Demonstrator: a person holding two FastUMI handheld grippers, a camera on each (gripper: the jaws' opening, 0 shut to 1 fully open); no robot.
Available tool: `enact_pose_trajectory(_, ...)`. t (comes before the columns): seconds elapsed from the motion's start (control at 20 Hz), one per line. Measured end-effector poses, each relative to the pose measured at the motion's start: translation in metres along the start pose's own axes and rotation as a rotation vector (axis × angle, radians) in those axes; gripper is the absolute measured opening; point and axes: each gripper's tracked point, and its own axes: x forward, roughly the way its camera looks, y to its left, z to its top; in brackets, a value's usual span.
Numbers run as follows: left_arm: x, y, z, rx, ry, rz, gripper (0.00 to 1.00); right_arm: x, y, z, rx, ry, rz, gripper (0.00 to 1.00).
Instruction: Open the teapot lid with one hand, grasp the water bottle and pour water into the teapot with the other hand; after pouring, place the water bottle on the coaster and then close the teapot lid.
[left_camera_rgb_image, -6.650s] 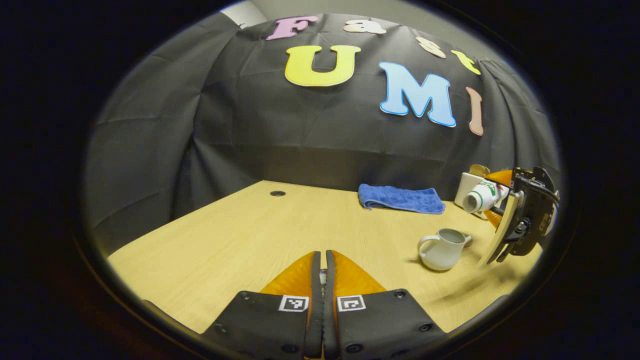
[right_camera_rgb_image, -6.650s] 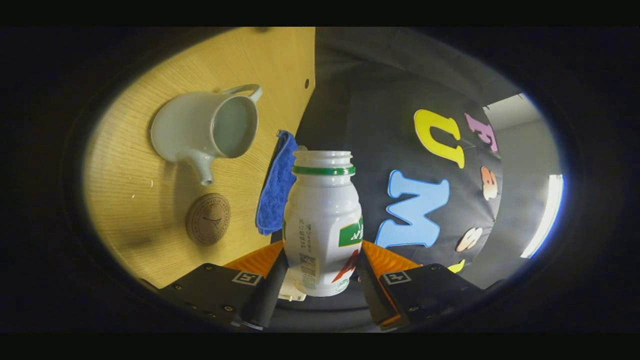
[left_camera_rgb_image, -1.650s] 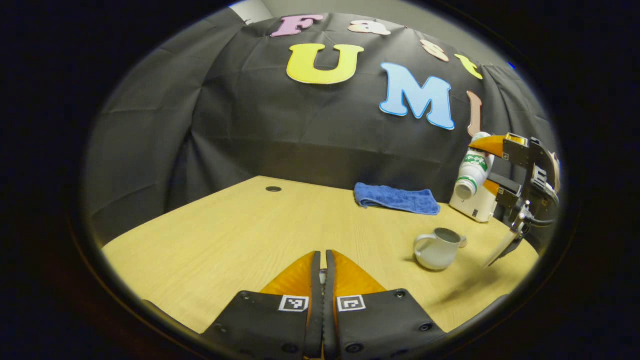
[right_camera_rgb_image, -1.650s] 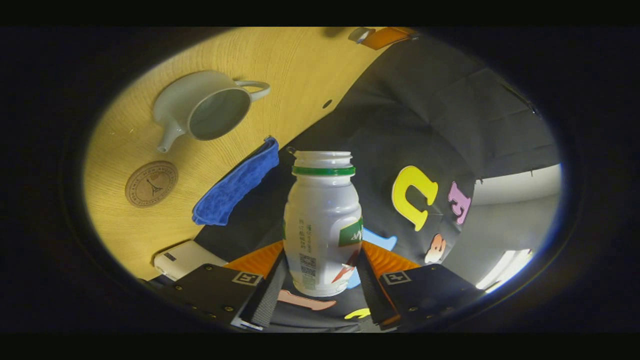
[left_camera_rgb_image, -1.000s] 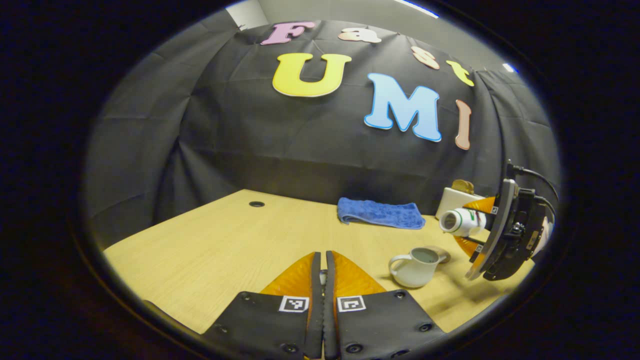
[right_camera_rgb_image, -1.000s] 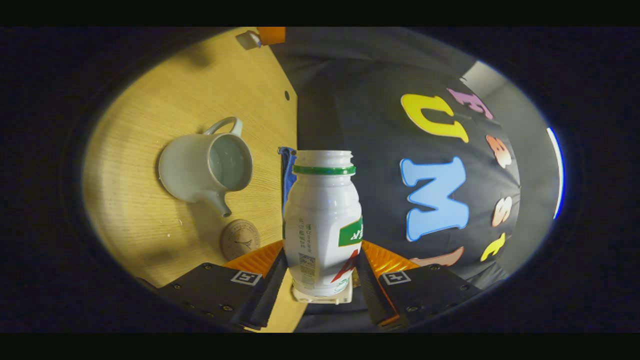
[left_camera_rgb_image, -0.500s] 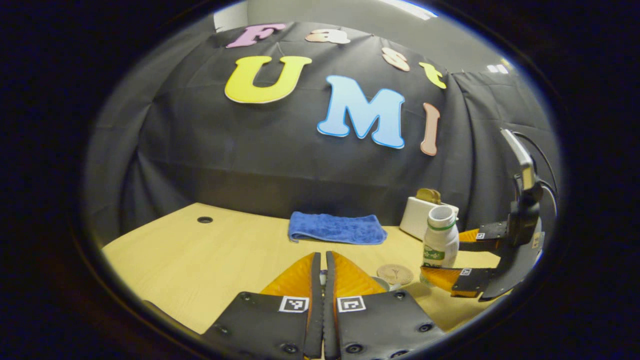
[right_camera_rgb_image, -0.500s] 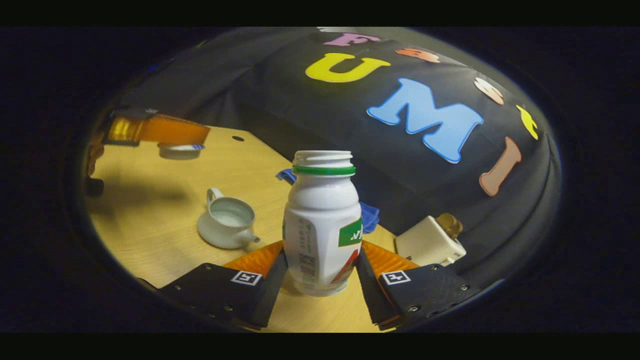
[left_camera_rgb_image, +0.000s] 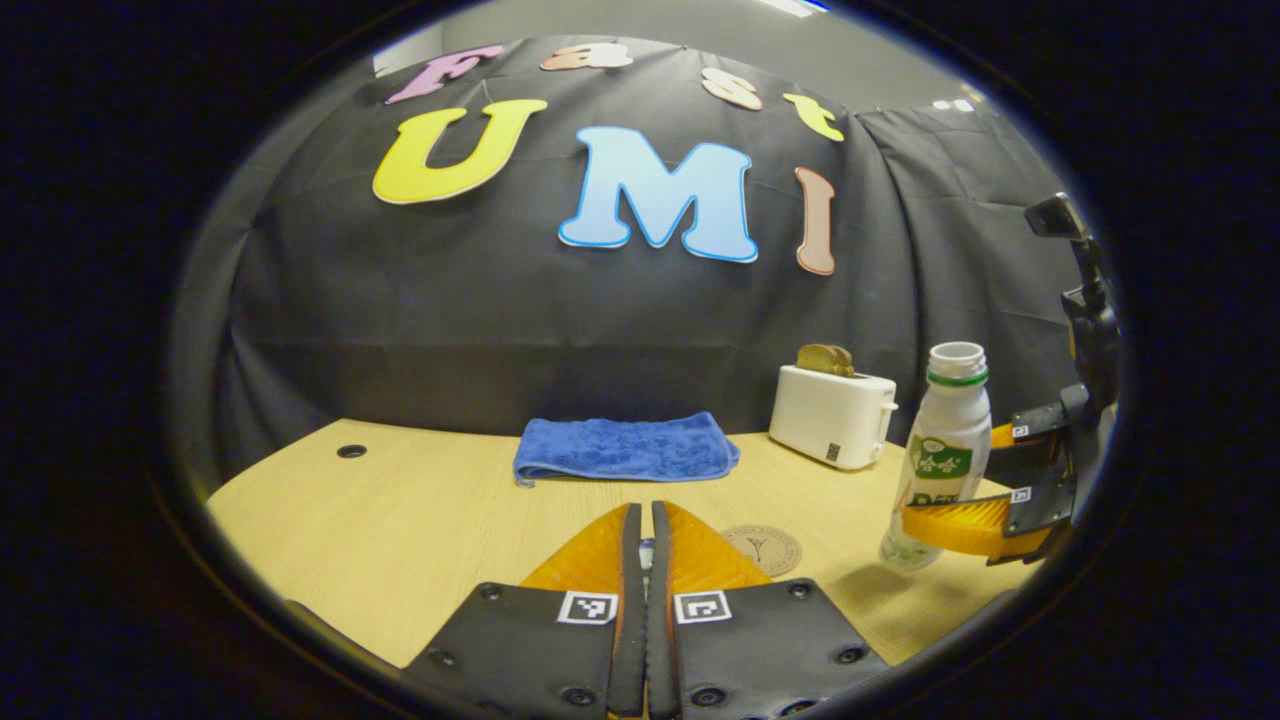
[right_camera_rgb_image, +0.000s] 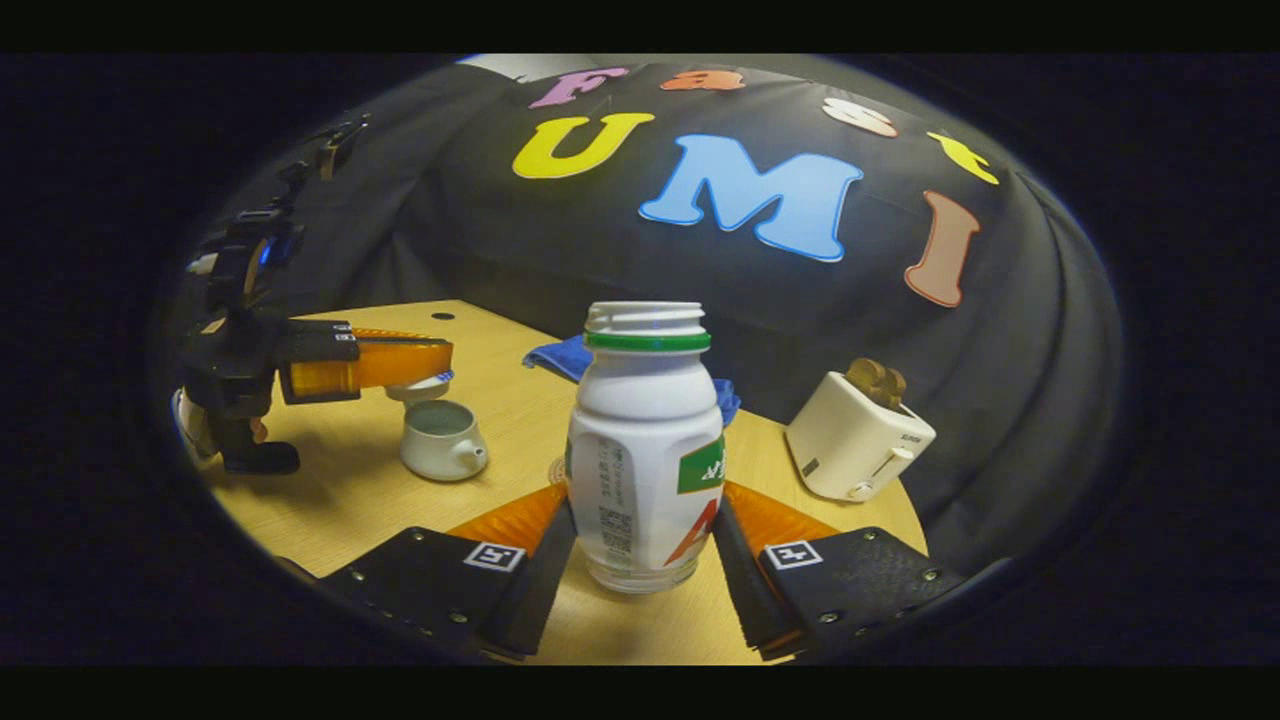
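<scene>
In your right gripper view, the right gripper (right_camera_rgb_image: 640, 560) sits at the bottom centre, its fingers clenched on the bottle (right_camera_rgb_image: 645, 450), one on each side. The bottle stands upright with its cap off, held just above the table (right_camera_rgb_image: 350, 500). Left of it in mid-frame is the open teapot (right_camera_rgb_image: 440, 440). Your left gripper (right_camera_rgb_image: 400, 365) hovers right above the teapot, with the lid (right_camera_rgb_image: 418, 387) at its fingertips.

In your left gripper view, the left gripper's fingers meet at the bottom centre, closed together with something small between them. Just past them, right of centre, lies the coaster (left_camera_rgb_image: 762, 548), with the bottle near its right side, apart from it. Farther back sit a blue towel (left_camera_rgb_image: 625, 448) and a toaster (left_camera_rgb_image: 832, 414).
</scene>
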Motion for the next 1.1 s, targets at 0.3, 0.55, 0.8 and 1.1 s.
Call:
enact_pose_trajectory(0.3,0.010,-0.007,-0.019,0.042,0.028,0.019,0.10,-0.004,-0.016,-0.016,0.020,0.015,-0.013,0.72)
enact_pose_trajectory(0.55,0.015,-0.010,-0.030,0.043,0.052,0.026,0.10,-0.006,-0.021,-0.021,0.048,0.022,-0.014,0.72)
enact_pose_trajectory(0.8,0.015,-0.009,-0.034,0.035,0.054,0.033,0.07,-0.007,-0.022,-0.025,0.057,0.030,-0.014,0.72)
enact_pose_trajectory(1.1,0.015,-0.011,-0.035,0.052,0.051,0.046,0.17,-0.009,-0.020,-0.021,0.054,0.029,-0.020,0.72)
